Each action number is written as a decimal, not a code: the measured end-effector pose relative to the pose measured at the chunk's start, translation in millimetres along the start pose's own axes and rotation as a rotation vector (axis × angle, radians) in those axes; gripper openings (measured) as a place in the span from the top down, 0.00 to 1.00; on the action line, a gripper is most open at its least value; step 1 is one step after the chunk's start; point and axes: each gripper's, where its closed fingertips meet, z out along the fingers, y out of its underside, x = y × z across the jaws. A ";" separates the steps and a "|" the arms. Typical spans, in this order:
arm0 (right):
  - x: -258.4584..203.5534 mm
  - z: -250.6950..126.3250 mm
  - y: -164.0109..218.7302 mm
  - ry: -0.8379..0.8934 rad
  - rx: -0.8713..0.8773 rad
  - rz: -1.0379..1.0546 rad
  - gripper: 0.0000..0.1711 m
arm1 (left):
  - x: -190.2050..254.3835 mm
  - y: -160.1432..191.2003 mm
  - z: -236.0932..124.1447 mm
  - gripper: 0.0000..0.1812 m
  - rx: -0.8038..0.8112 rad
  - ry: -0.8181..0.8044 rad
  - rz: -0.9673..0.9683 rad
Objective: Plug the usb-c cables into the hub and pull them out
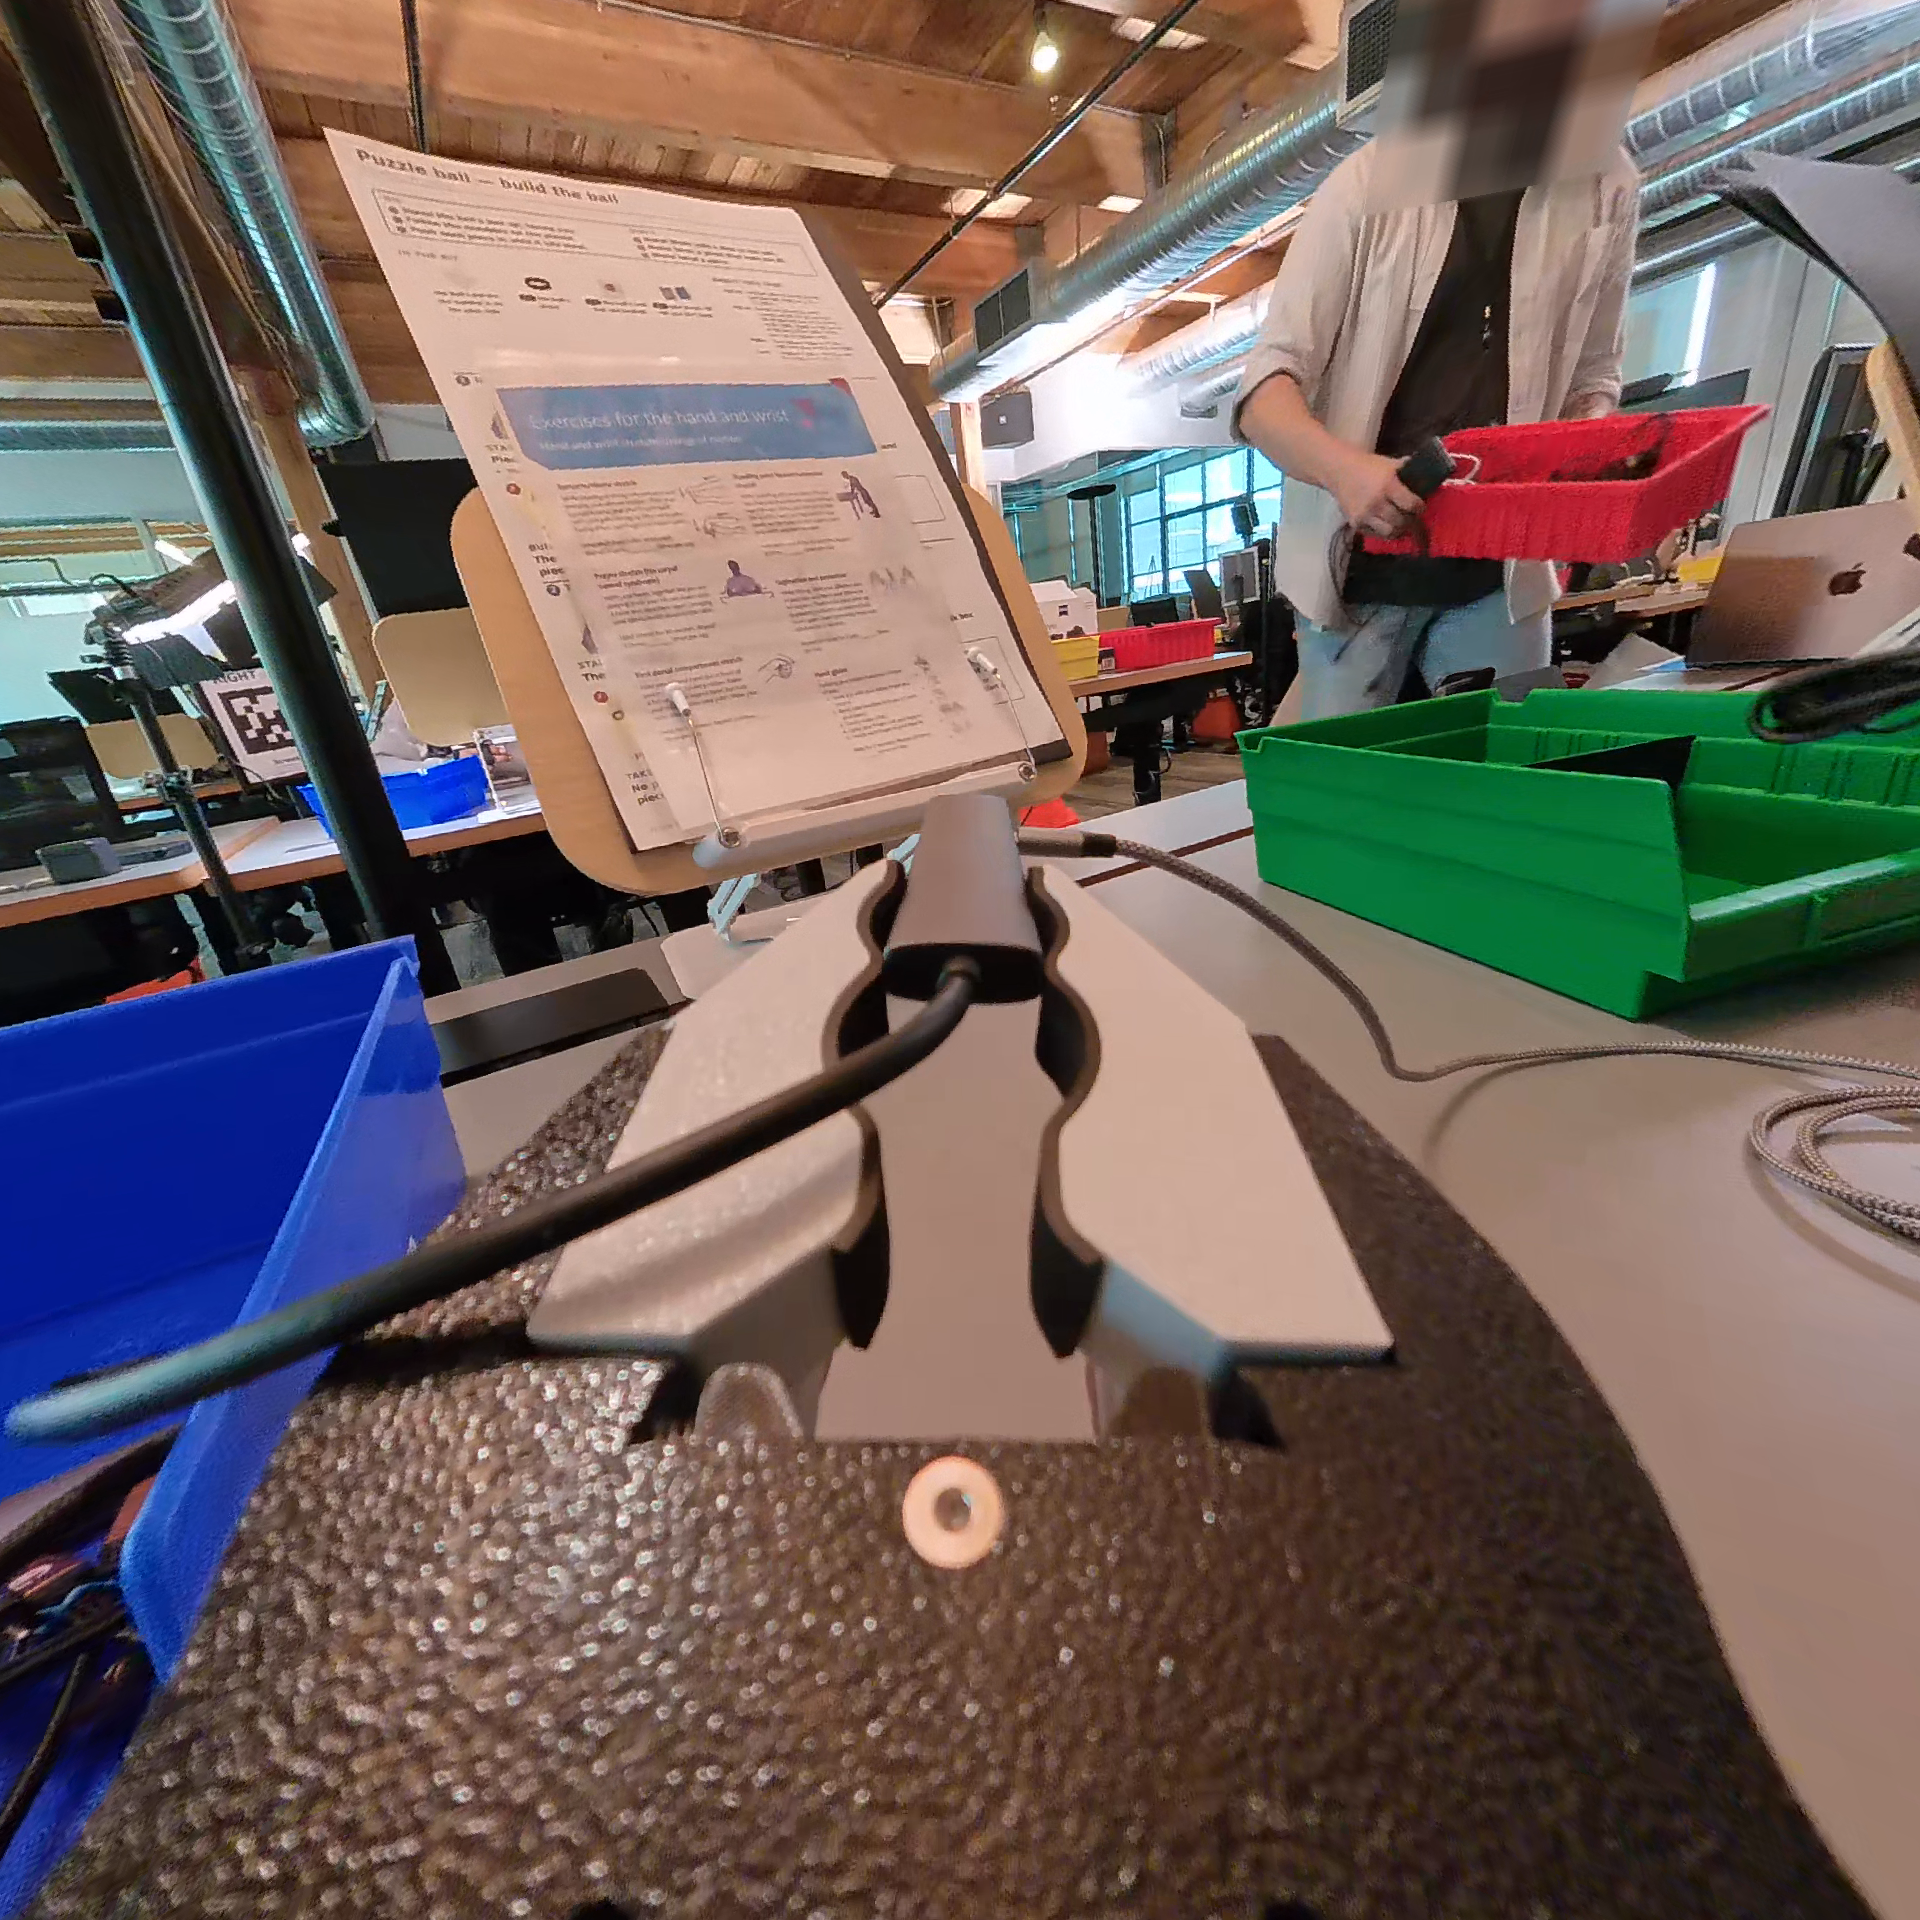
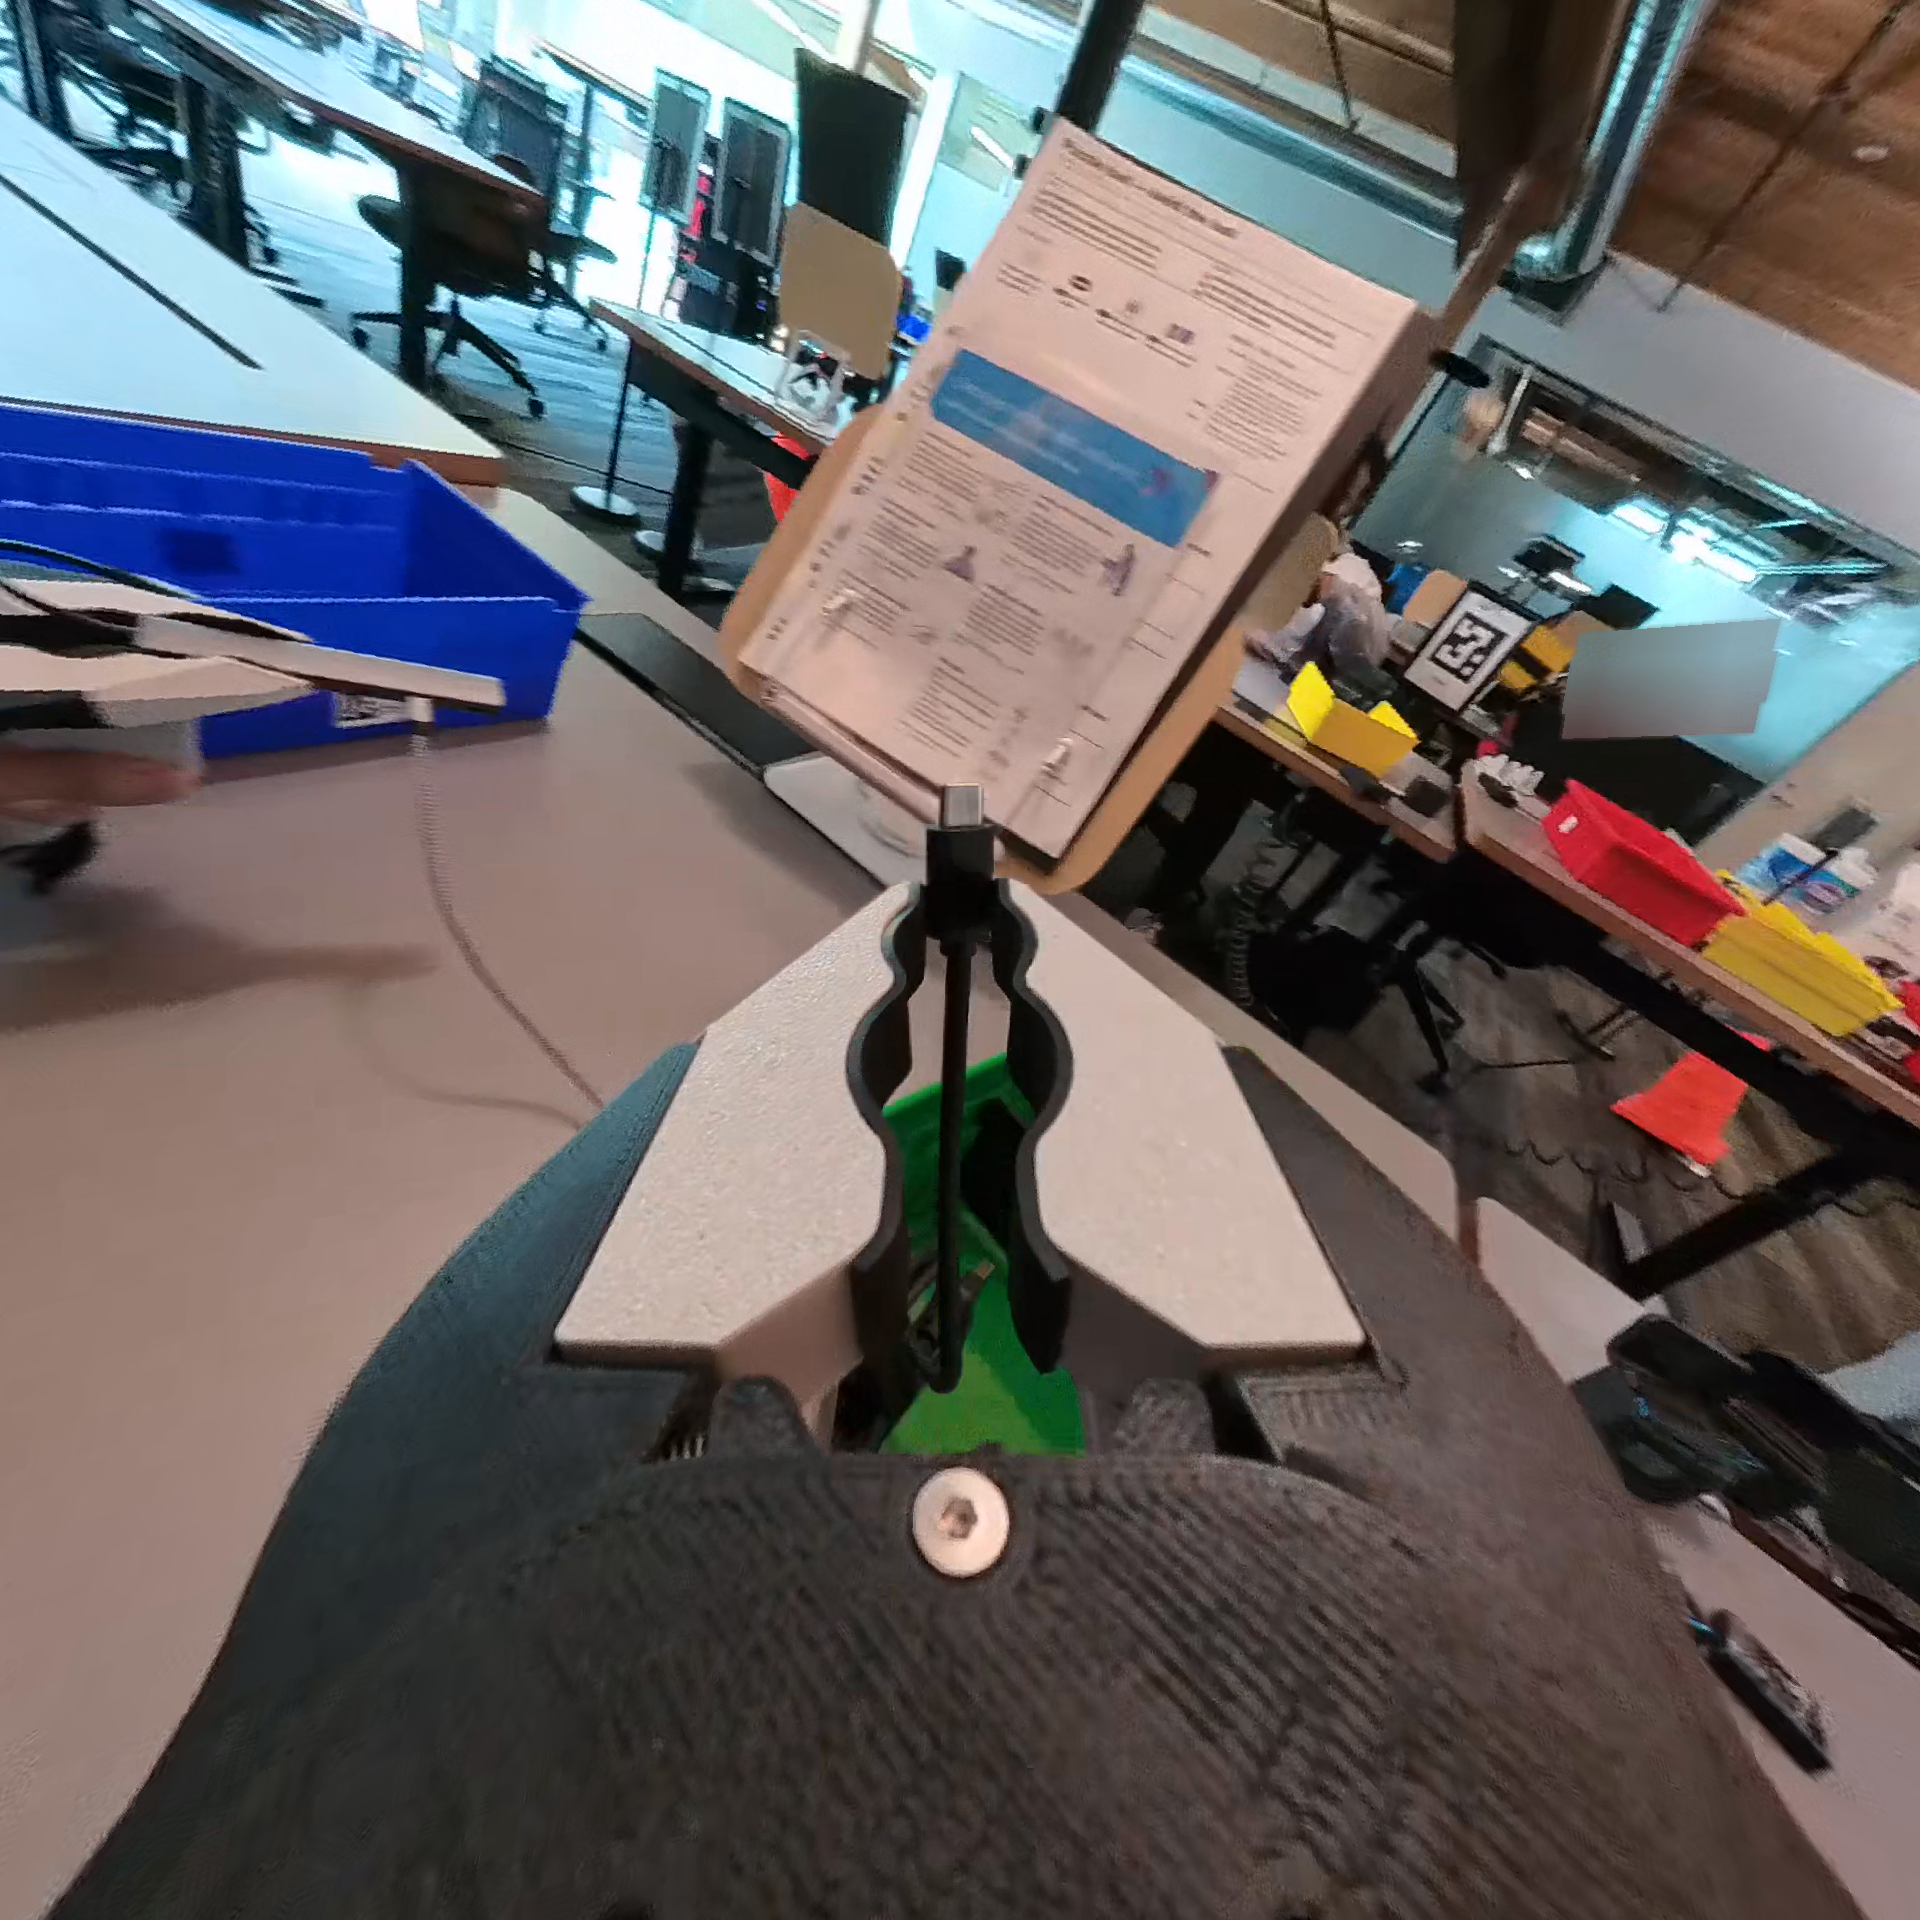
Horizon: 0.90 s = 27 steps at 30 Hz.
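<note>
Grey tabletop lies open between the blue bin at left and the green bin at far right. A braided cable curves across it, plugged into the slim metal hub, which the left gripper clenches. The right gripper pinches a black usb-c cable, plug pointing away, in free air.

printed sheets with headings, a blue banner and small drawings sit clipped to the wooden stand; i won't quote their wording. a black-and-white square code sign stands on a far desk, and a second code sign across the room. the laptop lid bears a logo. the blue bin carries a small sticker, perhaps a code, too blurred to tell.
</note>
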 end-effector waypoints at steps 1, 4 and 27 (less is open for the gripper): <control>11.0 4.7 4.3 0.021 -0.003 -0.005 0.94 | -0.2 0.1 -0.1 0.88 0.000 0.001 -0.003; 22.2 19.3 15.7 -0.017 -0.005 0.013 0.94 | 0.1 1.8 0.3 0.88 -0.005 0.005 -0.008; 48.9 73.5 206.1 -0.090 -0.616 -0.636 0.96 | 2.1 5.6 2.9 0.88 -0.016 0.030 -0.046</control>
